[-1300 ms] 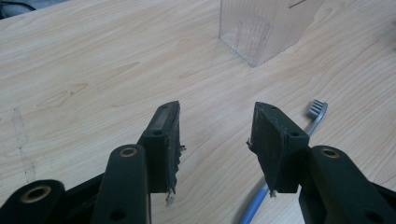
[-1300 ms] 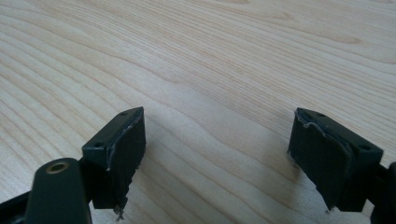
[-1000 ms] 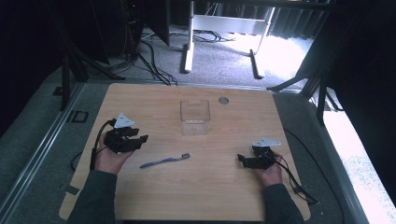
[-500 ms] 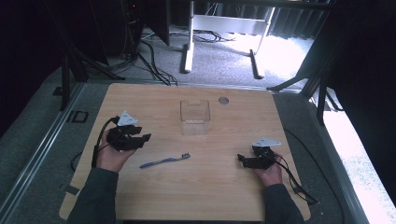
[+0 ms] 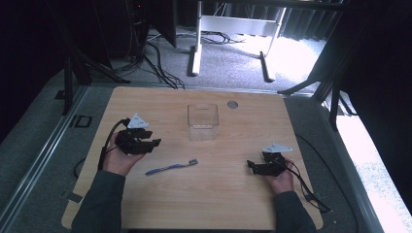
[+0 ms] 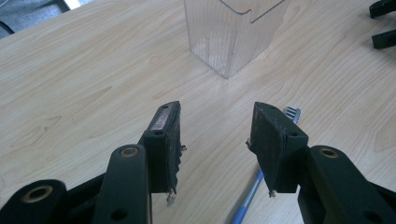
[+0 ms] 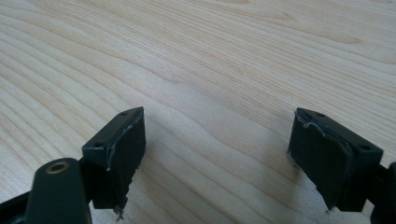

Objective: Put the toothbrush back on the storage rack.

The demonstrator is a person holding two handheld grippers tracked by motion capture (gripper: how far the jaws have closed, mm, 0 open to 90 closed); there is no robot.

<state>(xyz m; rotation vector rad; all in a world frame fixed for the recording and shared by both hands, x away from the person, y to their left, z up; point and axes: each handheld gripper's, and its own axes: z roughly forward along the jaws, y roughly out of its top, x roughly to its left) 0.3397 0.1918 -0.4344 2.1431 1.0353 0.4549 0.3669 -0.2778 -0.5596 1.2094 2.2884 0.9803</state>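
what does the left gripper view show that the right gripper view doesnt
The left gripper view shows the clear plastic container standing on the table ahead of the left claw, the blue toothbrush lying under its right-hand jaw with the bristle head poking out beyond it, and the other claw's jaw tips at the top right corner. The right gripper view shows the right claw, jaws wide apart, over bare wood. Both share the light wooden tabletop and a pair of open black jaws with nothing between them.

A blue toothbrush [image 5: 171, 168] lies flat on the table.
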